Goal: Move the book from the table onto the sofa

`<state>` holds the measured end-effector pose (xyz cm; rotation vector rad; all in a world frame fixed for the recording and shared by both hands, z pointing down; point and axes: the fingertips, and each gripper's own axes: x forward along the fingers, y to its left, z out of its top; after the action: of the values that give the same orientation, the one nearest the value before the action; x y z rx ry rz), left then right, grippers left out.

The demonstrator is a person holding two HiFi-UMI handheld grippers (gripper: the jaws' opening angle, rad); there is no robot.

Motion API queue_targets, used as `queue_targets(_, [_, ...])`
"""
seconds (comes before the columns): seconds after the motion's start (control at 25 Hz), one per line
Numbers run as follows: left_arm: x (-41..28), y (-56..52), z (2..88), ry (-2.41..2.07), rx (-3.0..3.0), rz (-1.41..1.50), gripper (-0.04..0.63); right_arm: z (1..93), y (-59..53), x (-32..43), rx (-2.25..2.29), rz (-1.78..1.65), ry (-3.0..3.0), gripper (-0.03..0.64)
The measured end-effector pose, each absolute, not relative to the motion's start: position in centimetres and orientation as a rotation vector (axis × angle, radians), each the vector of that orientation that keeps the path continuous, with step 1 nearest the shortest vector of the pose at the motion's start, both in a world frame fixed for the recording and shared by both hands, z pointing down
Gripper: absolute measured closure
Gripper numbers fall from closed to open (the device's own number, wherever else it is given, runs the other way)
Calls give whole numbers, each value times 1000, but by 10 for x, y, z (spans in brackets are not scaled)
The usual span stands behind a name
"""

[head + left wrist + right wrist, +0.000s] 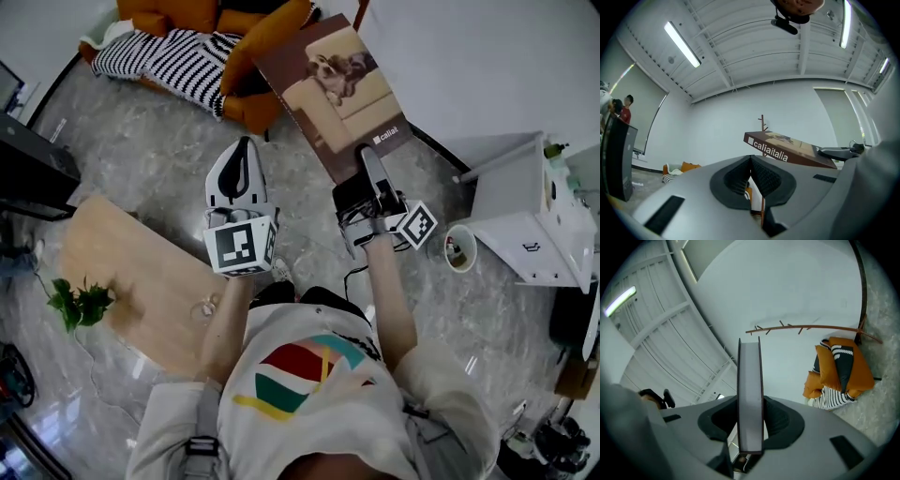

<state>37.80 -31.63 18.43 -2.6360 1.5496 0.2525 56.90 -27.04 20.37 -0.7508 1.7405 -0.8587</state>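
Observation:
The book [337, 89] has a brown cover with a picture of a dog on a sofa. It hangs in the air, held by one corner in my right gripper [367, 157], which is shut on it. In the right gripper view the book's page edge [750, 394] stands upright between the pads. My left gripper [246, 145] is to the left of the book, shut with nothing in it, and its pads [761, 176] meet. From there the book [787, 150] floats to the right. The orange sofa [258, 52] lies beyond the book.
A striped black-and-white throw [169, 56] covers part of the sofa. The low wooden table [131, 272] with a small plant [80, 305] sits on the marble floor at left. A white cabinet [525, 225] and a round bin [459, 248] stand at right. A brown coat rack [811, 327] is near the sofa.

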Motion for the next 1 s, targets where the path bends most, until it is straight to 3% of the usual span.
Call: queue_targets(1.0, [292,-645,185,1868,-2395,185,589,224,-650,490,-543,-1088,1835,460])
